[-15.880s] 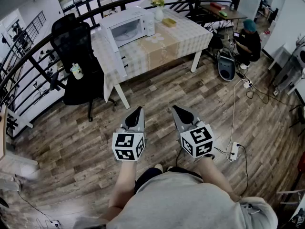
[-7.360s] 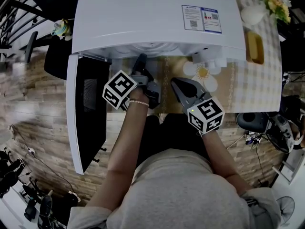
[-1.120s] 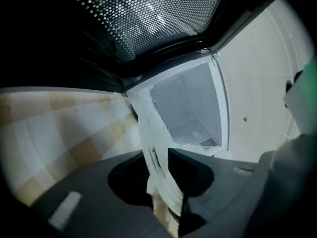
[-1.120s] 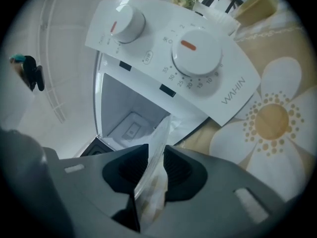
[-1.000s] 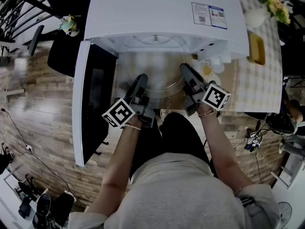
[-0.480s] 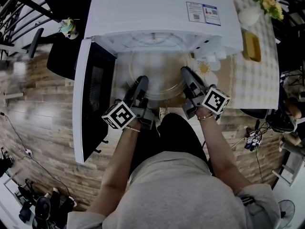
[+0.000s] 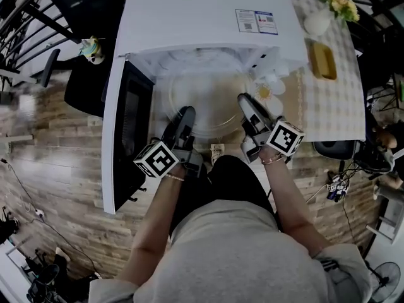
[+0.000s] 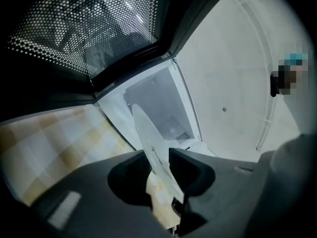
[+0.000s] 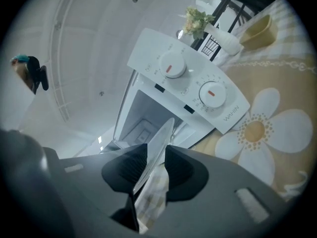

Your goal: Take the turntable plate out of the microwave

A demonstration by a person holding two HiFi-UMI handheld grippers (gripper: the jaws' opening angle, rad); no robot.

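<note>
Checked surface (image 7: pixel 331 109) w/ open microwave (image 7: pixel 202 17): left tool (image 7: pixel 185 112) & right tool (image 7: pixel 243 100) clamp turntable plate (image 7: pixel 211 103), mostly out imo, not set down yet.

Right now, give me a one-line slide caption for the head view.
Left gripper and right gripper each clamp one edge of the glass plate at the mouth of the open microwave.

Wood plank floor (image 7: pixel 57 163), black chair (image 7: pixel 85 81), checked tablecloth (image 7: pixel 331 106)
</note>
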